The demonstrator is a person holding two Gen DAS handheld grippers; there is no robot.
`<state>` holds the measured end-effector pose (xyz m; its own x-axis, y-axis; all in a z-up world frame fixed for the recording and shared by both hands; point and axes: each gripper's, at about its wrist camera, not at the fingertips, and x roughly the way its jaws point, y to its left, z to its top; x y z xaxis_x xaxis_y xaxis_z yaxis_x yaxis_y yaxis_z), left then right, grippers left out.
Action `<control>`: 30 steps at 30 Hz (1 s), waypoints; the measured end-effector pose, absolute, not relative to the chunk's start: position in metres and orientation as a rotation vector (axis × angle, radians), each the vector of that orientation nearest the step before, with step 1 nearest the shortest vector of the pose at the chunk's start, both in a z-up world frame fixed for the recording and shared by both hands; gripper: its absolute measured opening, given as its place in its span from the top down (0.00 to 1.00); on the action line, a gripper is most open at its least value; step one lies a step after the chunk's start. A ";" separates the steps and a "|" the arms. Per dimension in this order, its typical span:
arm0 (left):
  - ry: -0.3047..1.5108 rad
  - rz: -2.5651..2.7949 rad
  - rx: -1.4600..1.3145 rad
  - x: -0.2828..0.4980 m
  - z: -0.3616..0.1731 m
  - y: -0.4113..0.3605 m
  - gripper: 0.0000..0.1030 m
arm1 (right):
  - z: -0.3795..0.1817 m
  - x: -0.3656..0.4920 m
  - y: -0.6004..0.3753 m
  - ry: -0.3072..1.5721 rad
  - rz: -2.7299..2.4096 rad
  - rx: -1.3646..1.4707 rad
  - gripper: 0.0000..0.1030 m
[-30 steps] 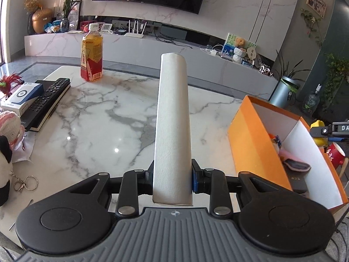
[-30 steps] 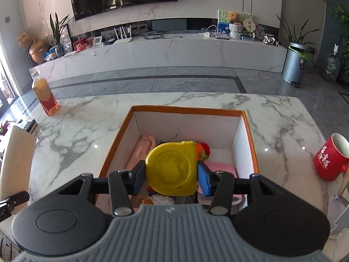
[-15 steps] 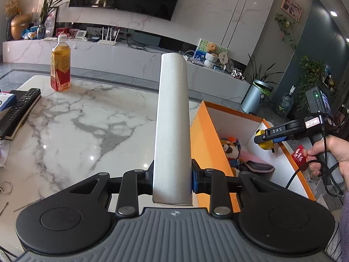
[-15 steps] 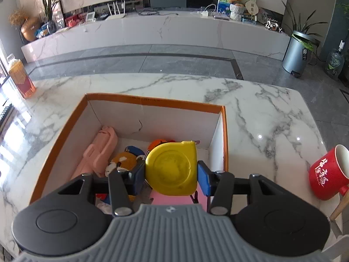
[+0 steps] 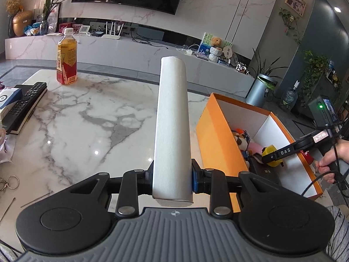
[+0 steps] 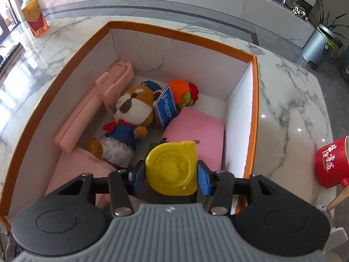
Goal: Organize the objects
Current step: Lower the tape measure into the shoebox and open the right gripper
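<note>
My left gripper (image 5: 172, 180) is shut on a long white paper roll (image 5: 172, 120) and holds it above the marble table, left of the orange box (image 5: 214, 139). My right gripper (image 6: 171, 175) is shut on a yellow tape measure (image 6: 172, 168) and holds it low inside the orange box (image 6: 181, 31), over its near right part. It also shows in the left wrist view (image 5: 277, 155). In the box lie a plush dog (image 6: 128, 120), a pink case (image 6: 87, 118), a pink pad (image 6: 196, 131) and an orange knitted toy (image 6: 182, 92).
A tea bottle (image 5: 66, 65) stands at the table's far left. A remote (image 5: 26, 100) on a book and a white box (image 5: 6, 96) lie at the left edge, with keys (image 5: 8, 182) nearer. A red mug (image 6: 332, 163) stands right of the box.
My right gripper has gone down into the box with the tape measure. My left gripper has swung back a little left with the roll.
</note>
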<state>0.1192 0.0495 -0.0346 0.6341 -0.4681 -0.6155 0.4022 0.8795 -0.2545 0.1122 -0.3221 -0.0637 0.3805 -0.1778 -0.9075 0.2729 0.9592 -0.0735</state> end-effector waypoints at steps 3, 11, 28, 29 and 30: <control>0.725 -0.497 -0.099 0.120 -0.033 0.051 0.68 | -0.068 0.129 -0.324 1.166 -0.321 0.044 0.50; 0.738 -0.499 -0.102 0.122 -0.035 0.054 0.68 | -0.061 0.130 -0.331 1.160 -0.324 0.088 0.50; 0.749 -0.493 -0.072 0.120 -0.038 0.053 0.67 | -0.076 0.206 -0.359 1.205 -0.451 0.015 0.49; 0.753 -0.496 -0.070 0.120 -0.038 0.053 0.67 | -0.078 0.209 -0.358 1.217 -0.459 -0.007 0.49; 0.756 -0.499 -0.067 0.120 -0.038 0.053 0.67 | -0.081 0.212 -0.358 1.228 -0.469 -0.031 0.49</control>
<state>0.1202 0.0530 -0.0382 0.6172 -0.4567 -0.6406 0.4097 0.8817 -0.2339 0.2117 -0.3582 -0.0805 0.2538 -0.3614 -0.8972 0.3283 0.9047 -0.2715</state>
